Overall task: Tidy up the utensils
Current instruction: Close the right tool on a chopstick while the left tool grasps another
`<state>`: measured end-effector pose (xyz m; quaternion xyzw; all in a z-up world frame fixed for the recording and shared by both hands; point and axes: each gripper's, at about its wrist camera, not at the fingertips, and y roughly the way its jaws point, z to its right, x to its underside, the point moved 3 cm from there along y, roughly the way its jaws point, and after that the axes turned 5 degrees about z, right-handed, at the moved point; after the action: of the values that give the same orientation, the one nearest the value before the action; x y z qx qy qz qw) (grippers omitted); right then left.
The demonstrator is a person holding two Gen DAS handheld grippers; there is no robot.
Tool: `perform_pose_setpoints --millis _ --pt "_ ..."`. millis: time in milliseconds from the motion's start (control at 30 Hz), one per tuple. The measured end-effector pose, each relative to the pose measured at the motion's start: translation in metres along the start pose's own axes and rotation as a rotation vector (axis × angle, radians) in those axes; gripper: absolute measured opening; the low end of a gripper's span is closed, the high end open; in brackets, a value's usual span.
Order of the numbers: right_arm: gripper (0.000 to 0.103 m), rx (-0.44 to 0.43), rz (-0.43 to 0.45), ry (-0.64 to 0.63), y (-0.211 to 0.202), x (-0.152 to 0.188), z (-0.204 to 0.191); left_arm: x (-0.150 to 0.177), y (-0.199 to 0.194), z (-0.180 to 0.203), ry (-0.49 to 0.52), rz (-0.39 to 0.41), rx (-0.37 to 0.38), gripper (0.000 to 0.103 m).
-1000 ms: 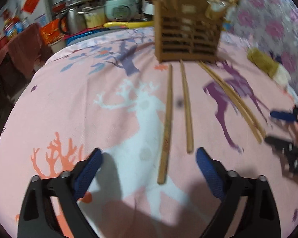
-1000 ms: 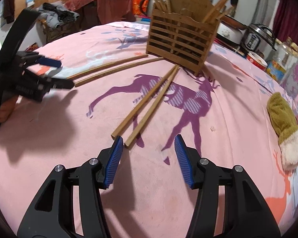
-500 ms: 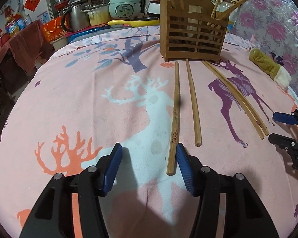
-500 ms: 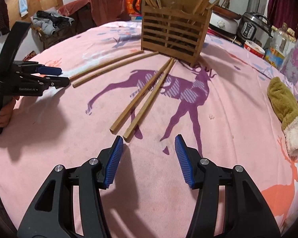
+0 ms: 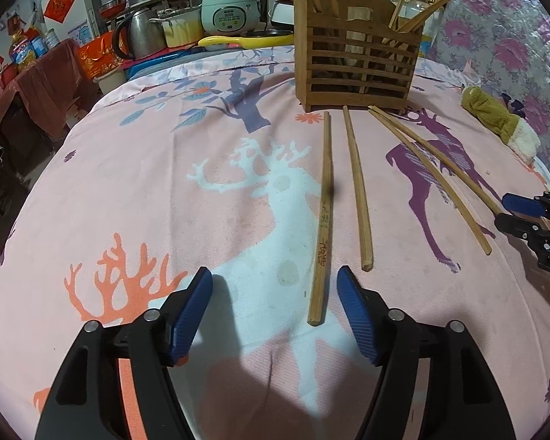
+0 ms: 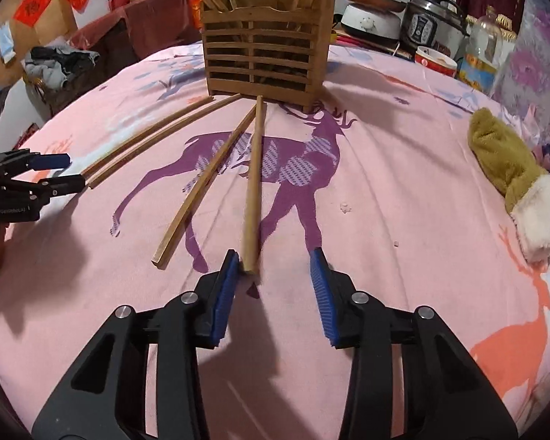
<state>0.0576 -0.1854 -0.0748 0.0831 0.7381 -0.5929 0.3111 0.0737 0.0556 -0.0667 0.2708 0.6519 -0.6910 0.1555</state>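
Chopsticks (image 6: 252, 179) are lying on the cloth (image 6: 385, 190) before the holder (image 6: 266, 62) (their home). Your right gripper (image 6: 273, 286) is closing round one stick's end, not pinching yet. Your left gripper (image 5: 275, 308) is opening over another stick (image 5: 322, 220), ready to grab.

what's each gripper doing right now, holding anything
left gripper: open and widening, holding nothing; a chopstick end lies between its fingers.
right gripper: open but closing, a chopstick against its left finger.
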Motion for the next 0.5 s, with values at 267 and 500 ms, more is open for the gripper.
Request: perform_pose_setpoints --millis 267,500 --pt "0.033 -0.028 -0.004 -0.048 0.001 0.001 -0.009 0.0 -0.002 0.007 0.02 0.01 0.041 0.046" --pt "0.006 -0.057 -0.001 -0.062 0.0 0.001 -0.015 0.0 -0.005 0.012 0.027 0.018 0.092 0.016"
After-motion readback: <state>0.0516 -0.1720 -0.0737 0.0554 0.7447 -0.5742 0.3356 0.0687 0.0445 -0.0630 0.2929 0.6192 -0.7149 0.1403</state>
